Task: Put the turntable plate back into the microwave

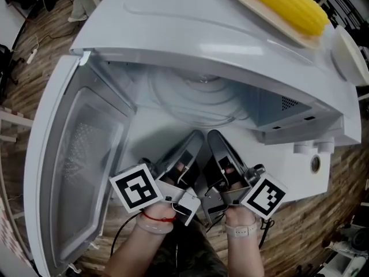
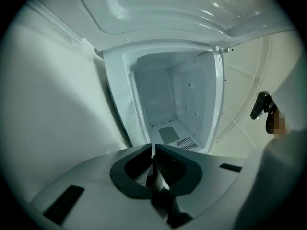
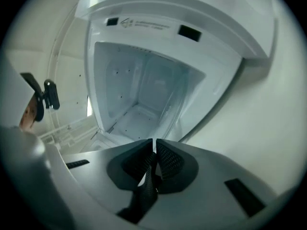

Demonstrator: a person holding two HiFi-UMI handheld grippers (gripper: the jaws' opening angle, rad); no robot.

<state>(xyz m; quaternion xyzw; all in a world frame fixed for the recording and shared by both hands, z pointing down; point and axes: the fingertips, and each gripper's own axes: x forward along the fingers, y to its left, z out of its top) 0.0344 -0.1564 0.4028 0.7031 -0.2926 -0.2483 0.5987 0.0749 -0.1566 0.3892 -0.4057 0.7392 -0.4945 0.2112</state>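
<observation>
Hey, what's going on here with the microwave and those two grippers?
A person is working two hand-held grippers at a microwave whose door stands open to the left. The left gripper and right gripper sit side by side at the opening. Each has its jaws pinched nearly together, apparently on the near rim of the clear glass plate, which reaches into the cavity. Whether the plate is seated is unclear. A corn cob sits up on top.
</observation>
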